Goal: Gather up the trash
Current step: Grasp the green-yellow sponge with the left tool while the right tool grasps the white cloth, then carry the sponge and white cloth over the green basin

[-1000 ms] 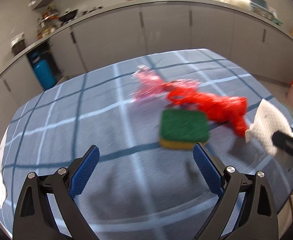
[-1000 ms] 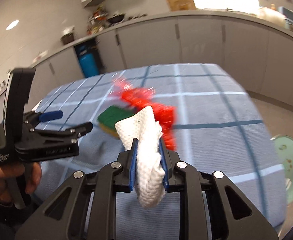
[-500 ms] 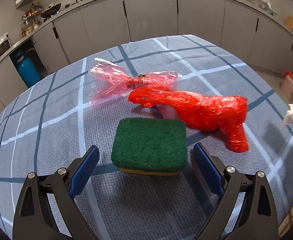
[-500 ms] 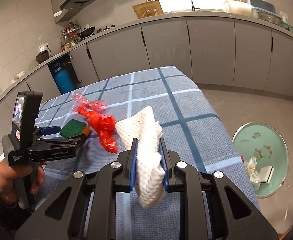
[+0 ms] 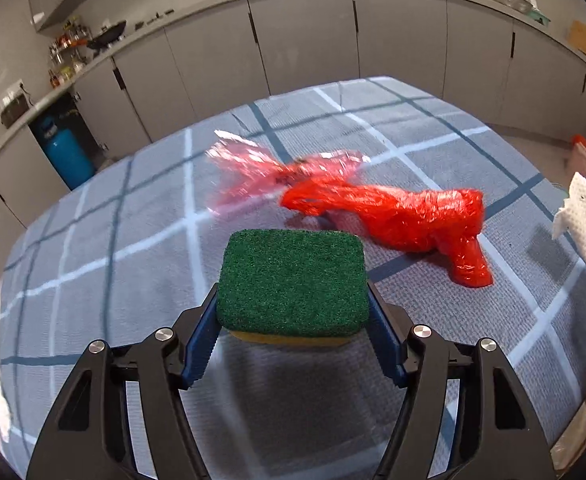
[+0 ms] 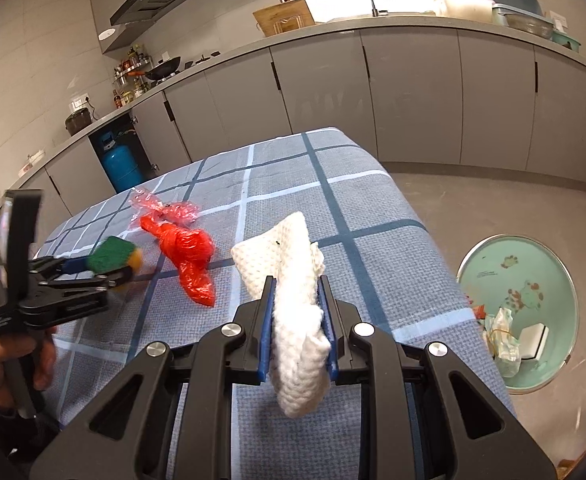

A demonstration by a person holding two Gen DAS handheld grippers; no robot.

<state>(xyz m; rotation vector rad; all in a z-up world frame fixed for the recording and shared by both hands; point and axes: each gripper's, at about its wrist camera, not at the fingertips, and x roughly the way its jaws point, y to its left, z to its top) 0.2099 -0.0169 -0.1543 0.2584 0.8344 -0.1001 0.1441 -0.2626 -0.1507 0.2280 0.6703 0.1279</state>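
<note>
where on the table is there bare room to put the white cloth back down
Bare cloth lies right of the red bag, along the table's bin-side edge, and across the far end toward the cabinets. Crowded: the left-centre, where sponge, red bag and pink wrapper cluster.

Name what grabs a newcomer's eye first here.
The crumpled red plastic bag mid-table on the checked cloth, with the green sponge clamped in the left gripper just before it. Next, the white towel pinched in the right gripper, and the mint trash bin on the floor to its right.
</note>
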